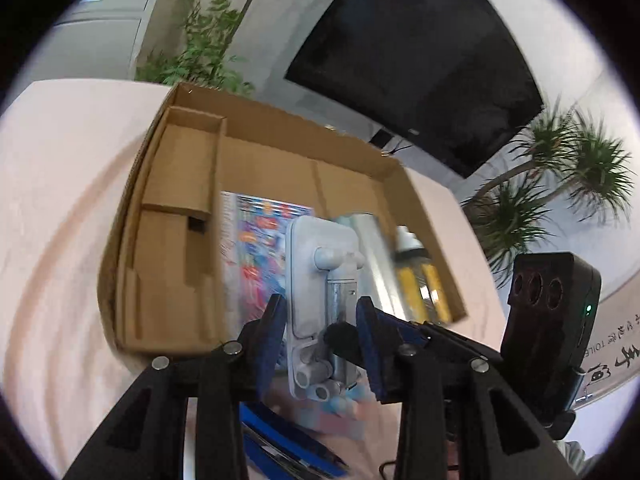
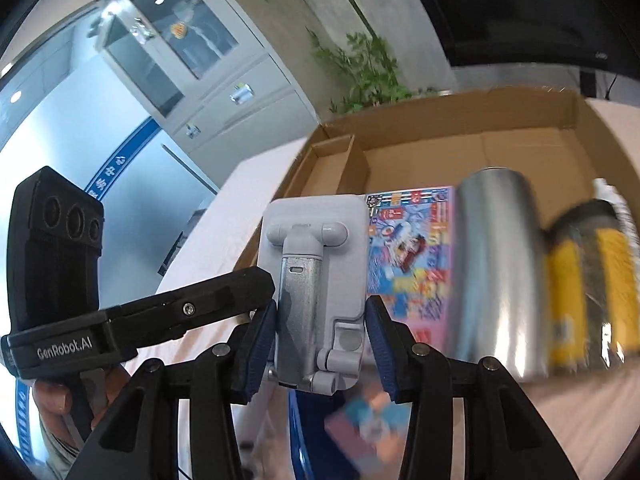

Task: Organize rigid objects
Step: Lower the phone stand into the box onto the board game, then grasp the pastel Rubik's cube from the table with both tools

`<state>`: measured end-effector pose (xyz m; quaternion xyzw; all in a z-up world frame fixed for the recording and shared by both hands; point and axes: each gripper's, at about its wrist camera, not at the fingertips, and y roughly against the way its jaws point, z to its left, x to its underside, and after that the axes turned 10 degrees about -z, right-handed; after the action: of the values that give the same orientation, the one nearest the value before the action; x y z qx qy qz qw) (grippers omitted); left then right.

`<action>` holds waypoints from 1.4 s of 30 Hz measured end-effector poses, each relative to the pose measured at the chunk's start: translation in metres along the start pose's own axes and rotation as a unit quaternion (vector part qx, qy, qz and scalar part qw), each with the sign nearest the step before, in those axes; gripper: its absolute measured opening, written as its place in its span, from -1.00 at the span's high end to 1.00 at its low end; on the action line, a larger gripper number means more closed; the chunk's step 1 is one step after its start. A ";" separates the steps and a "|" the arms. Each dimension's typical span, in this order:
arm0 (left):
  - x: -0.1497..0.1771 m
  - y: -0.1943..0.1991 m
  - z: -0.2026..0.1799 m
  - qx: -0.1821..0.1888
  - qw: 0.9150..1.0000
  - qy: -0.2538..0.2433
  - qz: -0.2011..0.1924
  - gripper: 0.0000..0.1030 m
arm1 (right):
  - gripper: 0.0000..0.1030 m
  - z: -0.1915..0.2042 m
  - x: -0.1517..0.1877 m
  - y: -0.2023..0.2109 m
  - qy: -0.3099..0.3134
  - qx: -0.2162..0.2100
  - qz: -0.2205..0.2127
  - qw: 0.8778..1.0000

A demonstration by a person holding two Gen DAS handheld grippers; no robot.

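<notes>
A pale grey folding phone stand [image 1: 320,280] [image 2: 316,280] hangs in the air before an open cardboard box [image 1: 180,280] [image 2: 440,140]. My right gripper [image 2: 320,332] is shut on its lower sides. My left gripper [image 1: 320,328] brackets the stand's lower end, its blue pads at the stand's sides; whether they press it is unclear. In the box lie a colourful booklet [image 1: 256,240] [image 2: 412,248], a silver can [image 1: 372,248] [image 2: 496,272] and a yellow bottle [image 1: 420,276] [image 2: 588,280].
The box sits on a pink table [image 1: 60,220]. It has an inner cardboard divider [image 1: 180,168] at its left. A small colourful card [image 2: 368,428] lies on the table below the stand. A dark TV [image 1: 420,52] and plants [image 1: 560,180] stand behind.
</notes>
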<state>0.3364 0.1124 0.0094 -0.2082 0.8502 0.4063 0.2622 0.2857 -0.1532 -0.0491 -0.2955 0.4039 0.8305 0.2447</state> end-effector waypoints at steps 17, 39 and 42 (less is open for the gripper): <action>0.036 0.037 0.006 -0.041 0.999 -0.027 -0.024 -0.56 | -0.69 0.000 0.023 -0.022 0.047 0.026 0.036 0.998; 0.104 -0.032 -0.053 -0.018 0.994 -0.042 0.099 0.24 | 0.11 -0.057 0.109 0.003 0.096 -0.008 0.021 0.995; 0.104 -0.008 -0.067 -0.023 0.996 -0.050 0.068 0.25 | 0.22 -0.045 0.102 0.022 0.120 0.000 0.004 0.993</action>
<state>0.2419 0.0394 -0.0240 -0.1349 0.8385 0.4529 0.2713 0.2125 -0.1846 -0.1299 -0.3916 0.4317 0.7898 0.1909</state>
